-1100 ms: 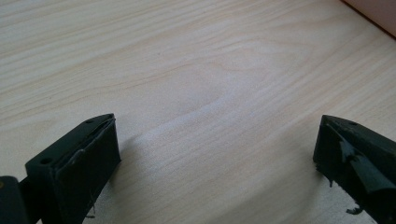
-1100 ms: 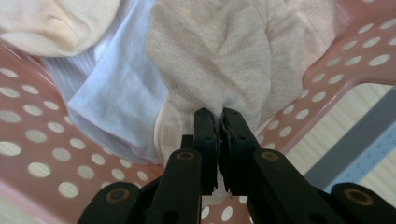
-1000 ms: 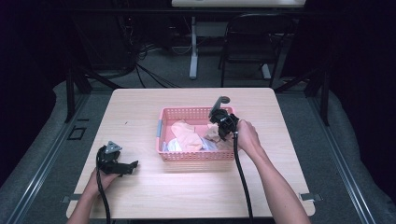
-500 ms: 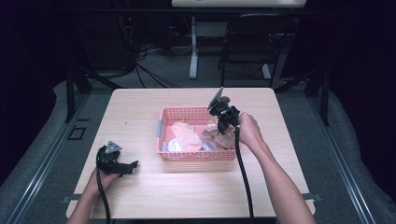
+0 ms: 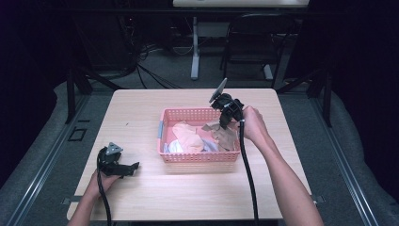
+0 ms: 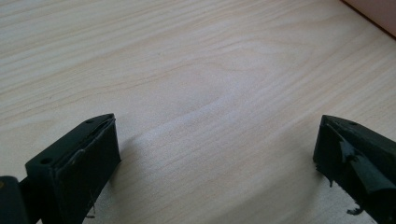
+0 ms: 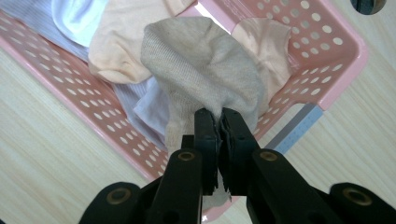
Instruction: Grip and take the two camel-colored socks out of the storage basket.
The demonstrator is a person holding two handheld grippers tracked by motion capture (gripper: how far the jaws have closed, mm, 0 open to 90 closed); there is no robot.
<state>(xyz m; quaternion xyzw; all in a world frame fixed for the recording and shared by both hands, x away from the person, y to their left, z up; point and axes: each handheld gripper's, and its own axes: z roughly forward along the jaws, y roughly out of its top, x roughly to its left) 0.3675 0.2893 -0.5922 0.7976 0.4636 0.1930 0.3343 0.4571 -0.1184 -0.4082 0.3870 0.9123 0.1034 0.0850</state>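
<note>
Step in hand, by judgement: lift grey sock out of basket.

Nearest, left gripper (image 5: 131, 167): resting on table (image 5: 141, 117), jaws spread wide, nothing between, bare wood ahead of tips. Well apart from basket, off to its left. Idle; leave parked.

Next out, right gripper (image 7: 217, 122): jaws clamped tight on a fold of grey sock (image 7: 205, 70), grip approx. at fabric edge. Sock hangs directly below tips, lower part draped on other laundry.

Below and around sock: pink basket (image 7: 336, 51), perforated walls, rim just beside jaw tips. Peach cloth (image 7: 121, 42) touching sock on one side; white/lilac items (image 7: 70, 14) beyond that, partly under it. Grey strip on basket's outer wall beyond rim.

Procedure (advice, not observed):
- Keep clamp pressure const.; bite is small, fabric may slip.
- Raise straight up until sock toe clears rim; no sideways drag before that.
- Watch peach cloth: knit may snag and ride up w/ sock. If so, pause, shake lightly.
- Avoid tipping basket; light plastic, prob. slides if wall is caught.
- Once clear, carry to open table on near side of basket.
</note>
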